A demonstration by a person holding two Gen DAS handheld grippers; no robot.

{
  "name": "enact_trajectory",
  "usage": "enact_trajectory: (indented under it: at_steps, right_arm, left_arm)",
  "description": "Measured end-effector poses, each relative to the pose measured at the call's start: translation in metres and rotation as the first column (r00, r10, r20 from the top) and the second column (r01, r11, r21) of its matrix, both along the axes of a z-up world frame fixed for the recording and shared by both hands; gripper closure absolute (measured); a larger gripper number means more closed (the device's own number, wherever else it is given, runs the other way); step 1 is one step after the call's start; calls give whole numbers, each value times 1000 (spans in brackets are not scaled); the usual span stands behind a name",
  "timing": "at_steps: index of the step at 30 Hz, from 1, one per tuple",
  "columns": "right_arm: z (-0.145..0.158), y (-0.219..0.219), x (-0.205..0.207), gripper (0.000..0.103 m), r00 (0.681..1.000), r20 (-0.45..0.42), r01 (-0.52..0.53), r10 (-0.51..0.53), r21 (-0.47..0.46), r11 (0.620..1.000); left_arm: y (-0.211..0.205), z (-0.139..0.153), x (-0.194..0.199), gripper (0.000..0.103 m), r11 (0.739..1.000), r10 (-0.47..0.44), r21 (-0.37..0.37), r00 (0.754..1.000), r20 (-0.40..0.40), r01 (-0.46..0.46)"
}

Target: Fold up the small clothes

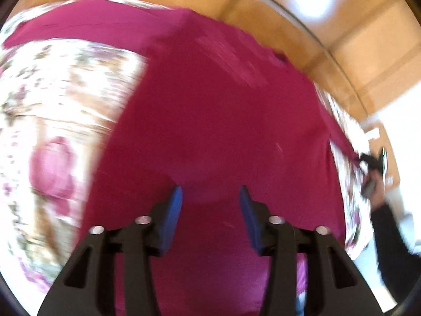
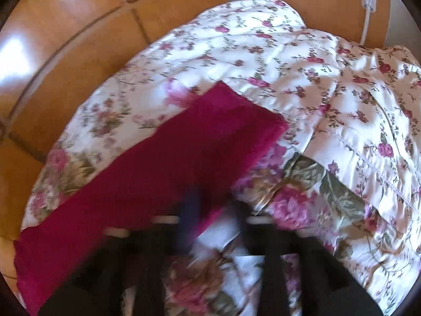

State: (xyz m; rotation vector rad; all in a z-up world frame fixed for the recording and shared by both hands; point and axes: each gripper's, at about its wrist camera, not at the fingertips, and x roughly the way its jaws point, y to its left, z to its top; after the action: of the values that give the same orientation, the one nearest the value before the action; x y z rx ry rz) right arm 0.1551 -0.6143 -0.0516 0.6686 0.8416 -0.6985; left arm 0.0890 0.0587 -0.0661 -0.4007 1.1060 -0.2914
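Observation:
A magenta garment lies spread on a floral bedspread. My left gripper is open just above the garment's near part, its blue pads apart and holding nothing. In the right wrist view the garment runs as a long band from lower left to centre. My right gripper is blurred by motion at the garment's right edge; its fingers look apart with cloth and bedspread between them. In the left wrist view the right gripper shows small at the garment's far right corner.
Orange wooden panels and a wooden floor surround the bed. A rumpled floral quilt fills the right side. A white cable and wall plate are at the back right. A dark-sleeved arm is at the right.

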Motion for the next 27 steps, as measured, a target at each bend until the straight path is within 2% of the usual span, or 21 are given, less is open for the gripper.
enact_trajectory:
  at_steps: [1, 4, 6, 8, 10, 13, 15, 16, 17, 20, 21, 23, 24, 25, 27]
  right_arm:
    - [5, 5, -3, 27, 1000, 29, 0, 0, -4, 1000]
    - [18, 30, -2, 27, 998, 50, -46, 48, -27, 999]
    - [26, 61, -3, 27, 990, 62, -128, 129, -18, 992]
    - [29, 101, -2, 27, 965, 84, -250, 249, 1, 968]
    - [25, 144, -4, 27, 924, 102, -375, 369, 45, 926]
    - [11, 229, -13, 27, 827, 87, -562, 555, 93, 822]
    - [8, 268, -20, 27, 780, 90, -625, 619, 102, 774]
    - [9, 295, -26, 27, 743, 97, -669, 662, 90, 738]
    - [11, 312, -29, 26, 721, 94, -693, 687, 71, 717]
    - [13, 366, -39, 19, 642, 89, -766, 761, 30, 643]
    - [14, 382, -42, 17, 628, 62, -777, 776, -12, 630]
    - [12, 400, -43, 13, 618, 15, -782, 786, -91, 616]
    - [9, 406, -42, 13, 624, -19, -778, 781, -107, 619]
    - [4, 410, -41, 11, 629, -44, -774, 776, -125, 620]
    - [-7, 406, -38, 9, 644, -63, -764, 762, -108, 636]
  left_arm:
    - [17, 2, 1, 34, 998, 56, -2, 998, 16, -56]
    - [72, 4, 6, 34, 975, 221, -36, 975, 14, -220]
    - [106, 2, 8, 34, 948, 314, -52, 950, 10, -313]
    - [130, 2, 13, 34, 934, 358, -13, 933, 26, -358]
    - [148, 3, 19, 34, 922, 388, -14, 921, 34, -387]
    - [184, 1, 35, 34, 894, 449, -8, 893, 42, -449]
    - [211, 0, 43, 34, 863, 505, -26, 861, 51, -505]
    - [225, 0, 47, 34, 844, 536, -36, 842, 50, -535]
    - [245, 1, 52, 34, 816, 578, -50, 815, 50, -575]
    - [289, 4, 62, 34, 761, 649, -59, 758, 69, -646]
    - [303, 3, 70, 34, 749, 662, -58, 745, 77, -660]
    - [323, 4, 81, 34, 733, 680, -40, 728, 87, -679]
    - [334, 5, 86, 34, 718, 695, -26, 714, 90, -696]
    - [343, 5, 91, 34, 713, 699, -27, 709, 91, -700]
    - [359, 2, 104, 34, 705, 707, -12, 701, 90, -709]
